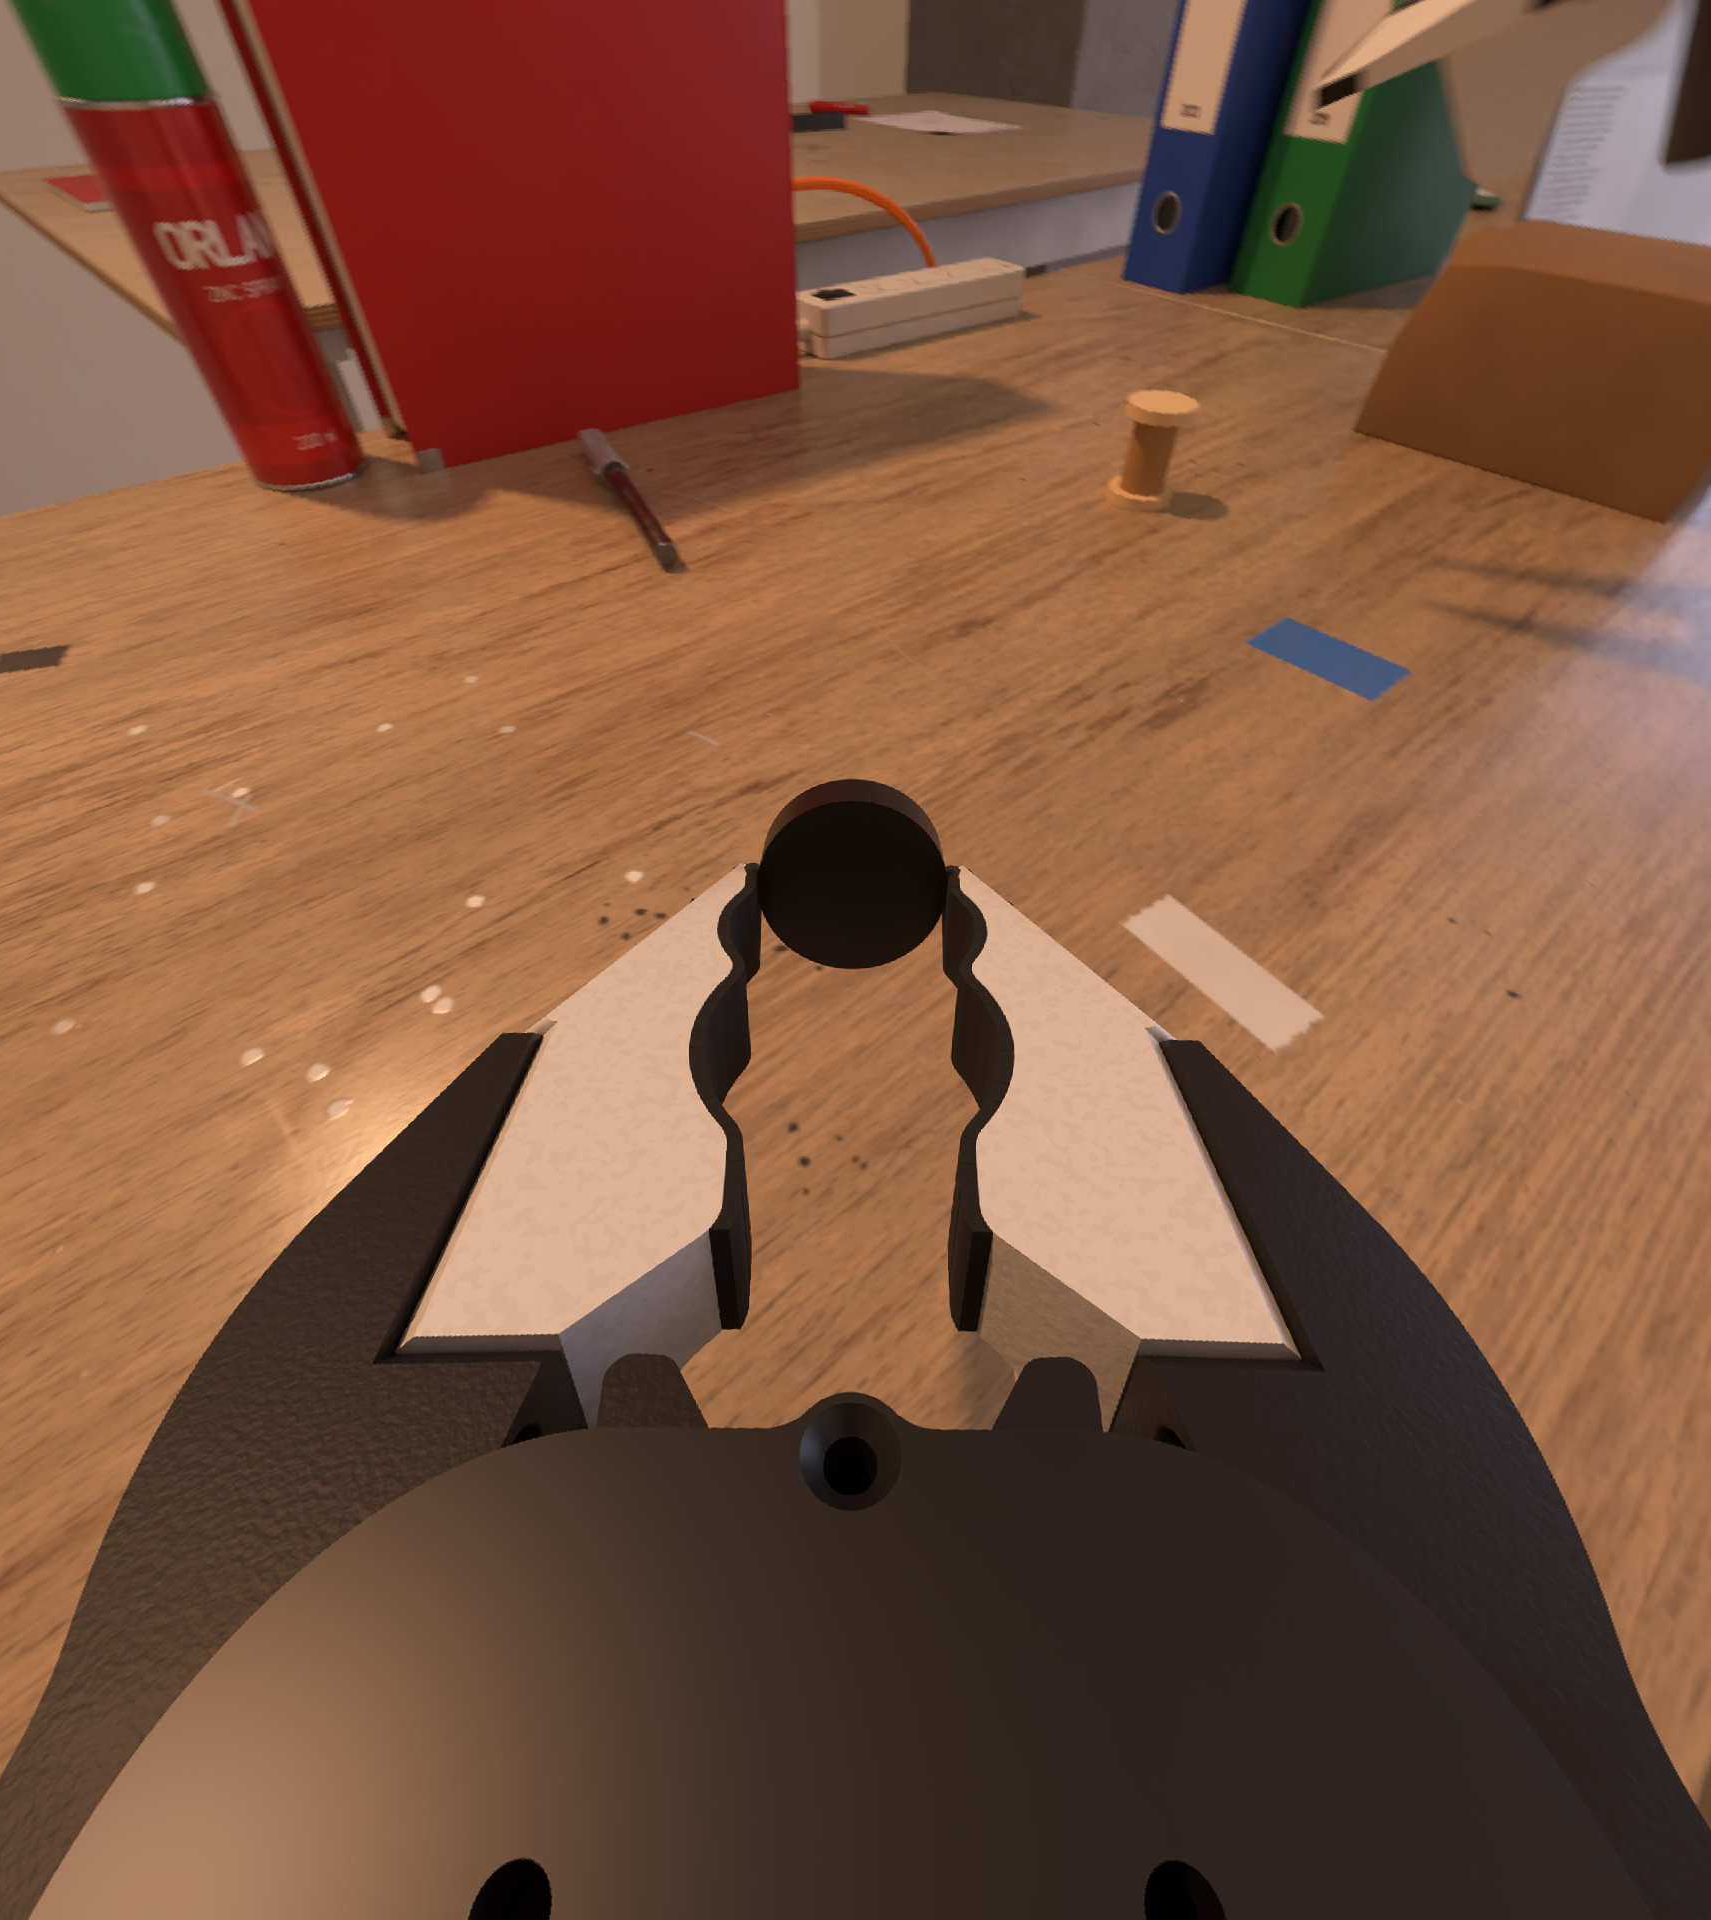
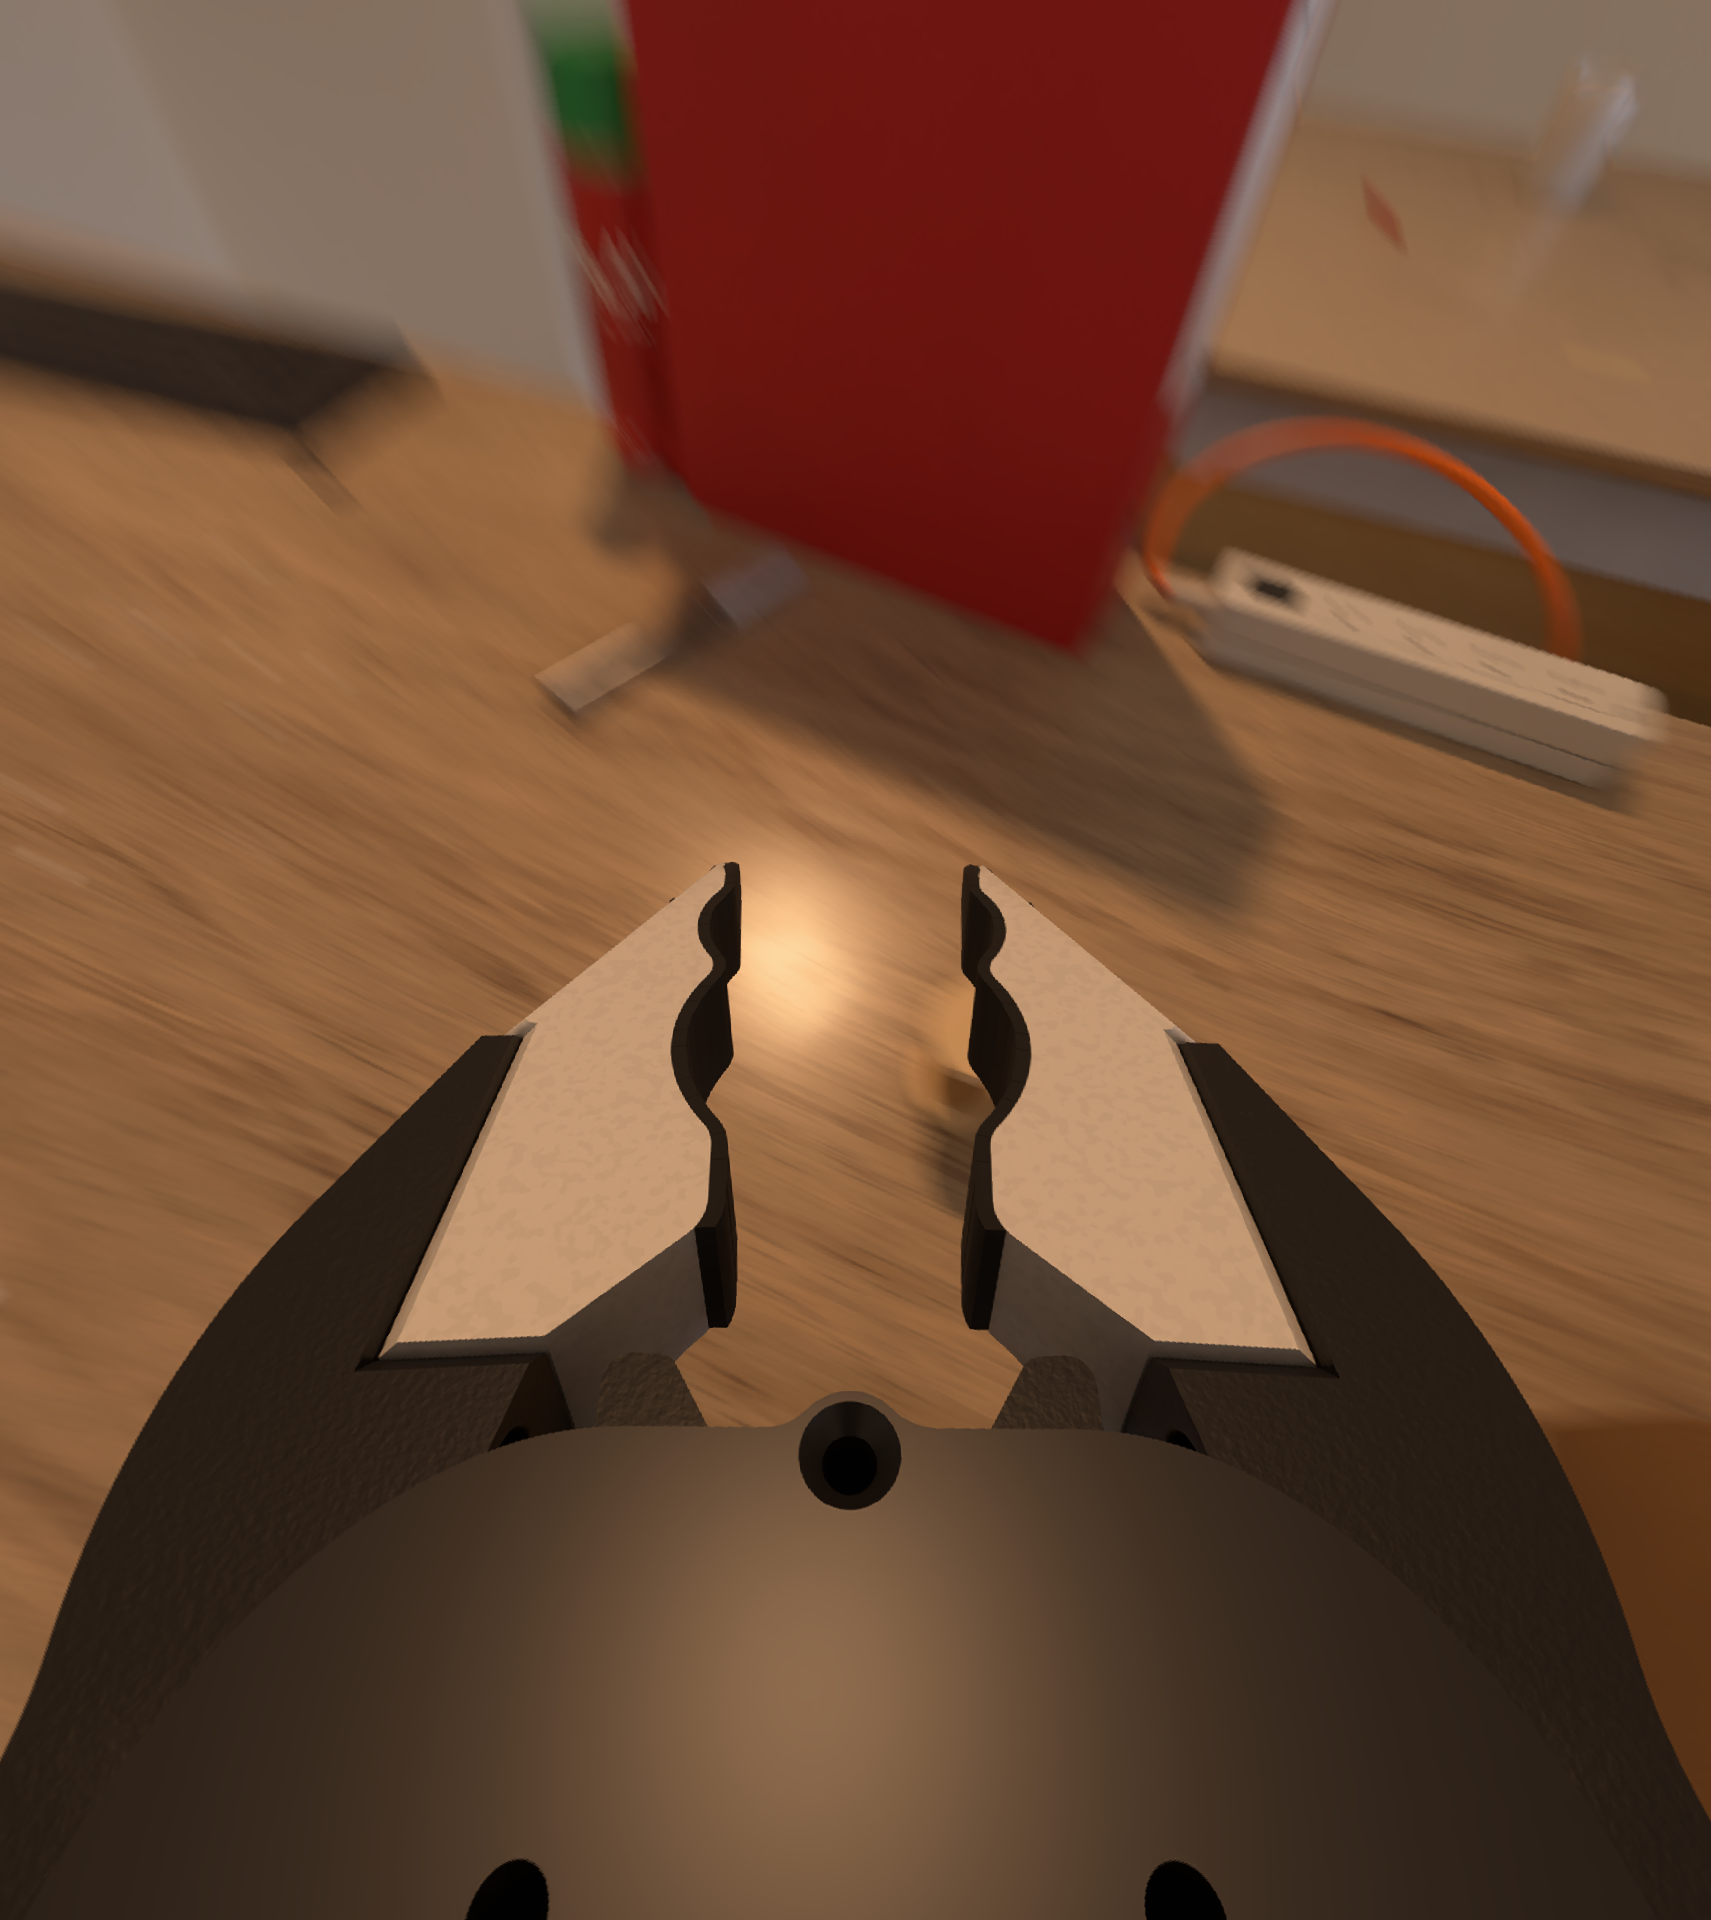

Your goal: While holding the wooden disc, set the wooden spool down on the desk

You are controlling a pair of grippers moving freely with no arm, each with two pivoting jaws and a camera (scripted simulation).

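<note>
My left gripper [image 1: 851, 875] is shut on a dark round wooden disc [image 1: 851, 883], gripping it by its edge between the fingertips, above the wooden desk [image 1: 415, 831]. The pale wooden spool [image 1: 1152, 452] stands upright on the desk, far ahead and to the right, with nothing touching it. My right gripper [image 2: 851, 873] is open and empty above the desk. Its view is blurred. A small tan shape [image 2: 946, 1081] beside its right finger may be the spool. Part of the right gripper's finger [image 1: 1402, 47] shows at the top right of the left wrist view.
A red upright folder [image 1: 539, 208] and a red-green spray can [image 1: 227, 312] stand at the back left. A white power strip [image 1: 908, 307] with an orange cable, blue and green binders [image 1: 1277, 156], a cardboard box [image 1: 1578, 364], a hand tool [image 1: 627, 499] and blue tape [image 1: 1329, 658] are also there.
</note>
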